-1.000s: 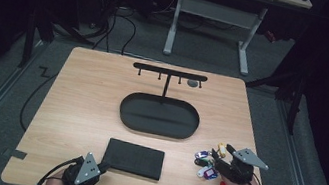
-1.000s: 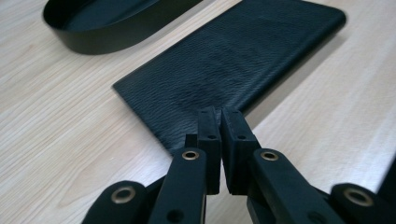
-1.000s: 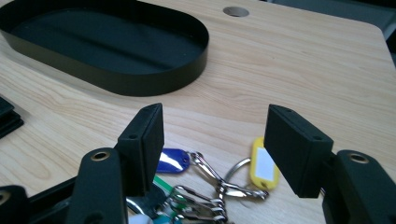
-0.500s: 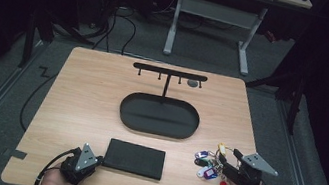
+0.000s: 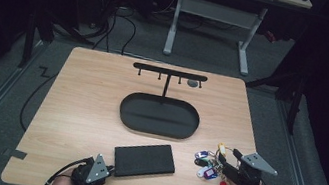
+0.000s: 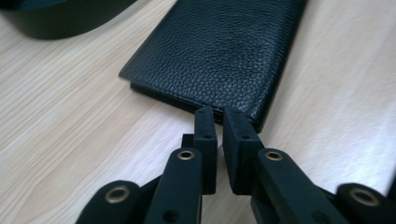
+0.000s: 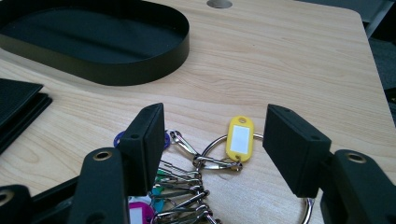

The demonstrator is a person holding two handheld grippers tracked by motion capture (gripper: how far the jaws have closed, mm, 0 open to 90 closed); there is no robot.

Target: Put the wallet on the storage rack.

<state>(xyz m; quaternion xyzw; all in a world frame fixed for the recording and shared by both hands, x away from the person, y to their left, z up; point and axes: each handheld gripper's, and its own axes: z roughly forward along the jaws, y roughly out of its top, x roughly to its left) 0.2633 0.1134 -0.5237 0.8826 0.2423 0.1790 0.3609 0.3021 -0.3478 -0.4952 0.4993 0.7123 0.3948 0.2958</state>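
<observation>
Jaws of my left gripper (image 6: 219, 121) stand nearly pressed together, only a thin slit between them, tips right at the near corner of the black leather wallet (image 6: 219, 51). They have just been opening a little; nothing sits between them, and I cannot tell whether the tips touch the wallet's edge. Right gripper (image 7: 212, 140) is spread wide, hovering over the key bunch (image 7: 196, 186) with the yellow tag (image 7: 240, 137) and ring between its pads, nothing pinched.

Wallet lies flat on the table (image 5: 89, 105), near my front edge, just short of the oval black tray (image 5: 159, 117). Keys lie to the right of it, beside the tray's near right end. Behind the tray stands a hook rail (image 5: 170, 72).

Handling judgement, wallet: light, pebbled leather gives fair friction, but it is a soft fold and lies flush with the wood. Best to slide one jaw under the short edge at the corner and pinch through both leaves.

Keys: loose, clinking, sagging mass; tags slippery plastic. Take the big ring itself or the clasp knot, not a tag.
</observation>
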